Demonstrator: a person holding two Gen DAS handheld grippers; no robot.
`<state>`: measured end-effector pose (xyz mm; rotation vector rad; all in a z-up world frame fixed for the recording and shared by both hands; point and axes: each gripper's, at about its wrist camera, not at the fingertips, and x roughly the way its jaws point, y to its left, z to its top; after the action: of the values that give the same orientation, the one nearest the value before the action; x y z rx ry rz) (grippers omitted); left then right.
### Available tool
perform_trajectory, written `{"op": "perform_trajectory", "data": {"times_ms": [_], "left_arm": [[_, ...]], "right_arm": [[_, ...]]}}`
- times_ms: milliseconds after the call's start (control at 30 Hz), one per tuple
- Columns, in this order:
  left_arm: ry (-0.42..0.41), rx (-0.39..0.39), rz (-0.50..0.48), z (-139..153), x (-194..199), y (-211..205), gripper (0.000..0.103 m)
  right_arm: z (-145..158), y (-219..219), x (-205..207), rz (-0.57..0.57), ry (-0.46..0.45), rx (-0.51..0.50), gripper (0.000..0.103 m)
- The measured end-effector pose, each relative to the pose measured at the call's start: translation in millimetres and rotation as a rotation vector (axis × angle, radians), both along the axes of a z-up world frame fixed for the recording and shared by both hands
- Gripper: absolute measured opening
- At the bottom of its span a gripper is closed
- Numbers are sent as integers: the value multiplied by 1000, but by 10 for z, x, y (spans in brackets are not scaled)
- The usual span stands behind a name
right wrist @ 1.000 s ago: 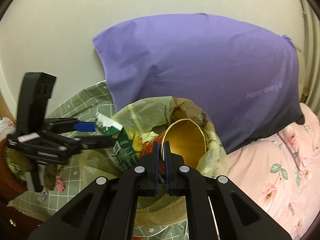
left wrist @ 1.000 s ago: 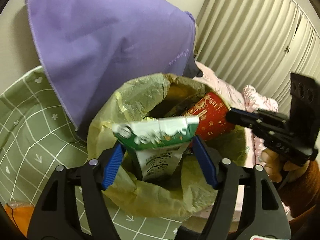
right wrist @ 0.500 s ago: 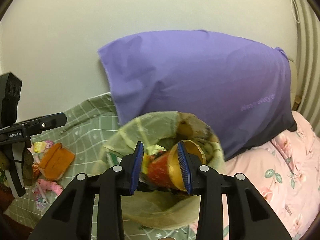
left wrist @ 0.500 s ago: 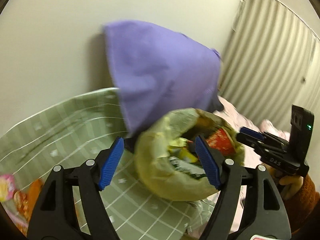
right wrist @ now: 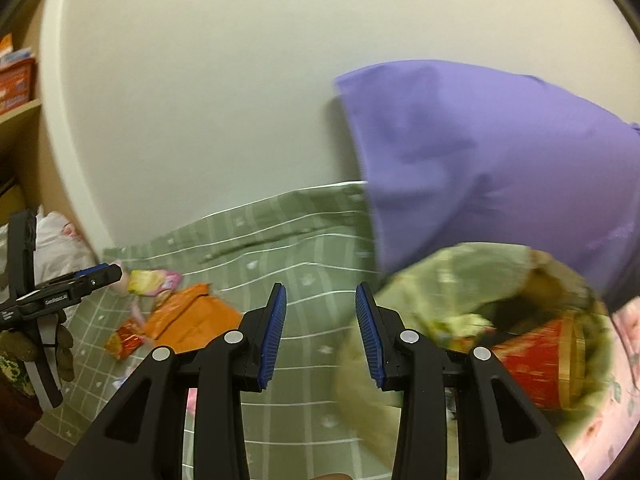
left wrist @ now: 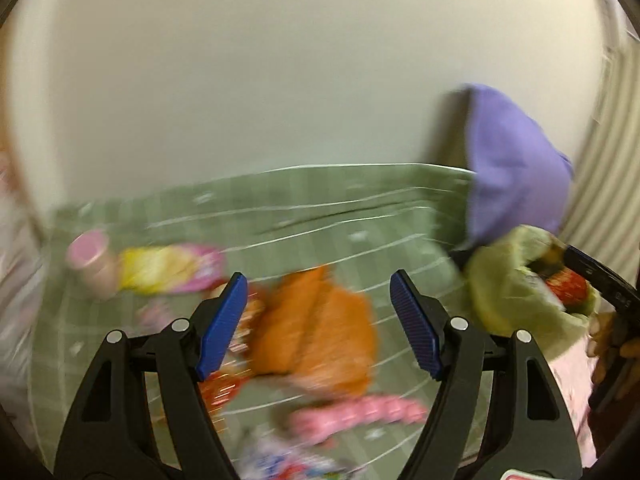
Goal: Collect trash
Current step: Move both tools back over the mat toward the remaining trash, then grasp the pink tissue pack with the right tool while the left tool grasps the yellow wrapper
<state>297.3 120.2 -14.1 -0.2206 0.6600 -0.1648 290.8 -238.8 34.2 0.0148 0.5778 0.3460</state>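
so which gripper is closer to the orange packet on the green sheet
Left. The left gripper hangs open right over the orange packet; the right gripper, open and empty, sits off beside the trash bag.

right claw (right wrist: pixel 320 332): parted, empty | red cup (right wrist: pixel 540 364): in trash bag (right wrist: pixel 432 280) | orange wrapper (right wrist: pixel 188 316): on green sheet (right wrist: pixel 304 248)

Green grid bedsheet (right wrist: pixel 304 264) carrying orange packet (right wrist: pixel 188 316), snack wrappers (left wrist: pixel 168 266), trash bag (right wrist: pixel 440 292), purple pillow (right wrist: pixel 500 160)
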Motion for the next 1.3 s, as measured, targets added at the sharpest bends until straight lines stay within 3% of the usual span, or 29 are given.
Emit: {"op": "perform_trajectory", "data": {"times_ms": [133, 267, 367, 600, 767, 1000, 1167, 1267, 1300], "left_arm": [[42, -19, 85, -192, -143, 376, 75], [104, -38, 83, -407, -302, 547, 77], [113, -35, 117, -510, -409, 599, 77], [147, -74, 202, -581, -653, 858, 77], [176, -55, 270, -659, -830, 988, 77], [224, -125, 330, -732, -1001, 1205, 77], [221, -131, 329, -740, -1029, 1201, 77], [226, -132, 318, -761, -1007, 1178, 75], [228, -133, 315, -769, -995, 1164, 73]], "right_arm": [[-70, 259, 38, 83, 21, -2, 35], [-177, 493, 53, 167, 54, 9, 43], [-325, 727, 14, 262, 96, 6, 43], [-982, 1500, -257, 556, 245, -32, 43], [-1292, 1942, -526, 706, 252, -134, 43], [-1540, 2137, -619, 722, 282, -248, 43], [-1600, 2092, -623, 721, 302, -232, 42], [-1608, 2105, -611, 722, 304, -256, 20], [-1586, 2085, -612, 731, 309, -244, 17]]}}
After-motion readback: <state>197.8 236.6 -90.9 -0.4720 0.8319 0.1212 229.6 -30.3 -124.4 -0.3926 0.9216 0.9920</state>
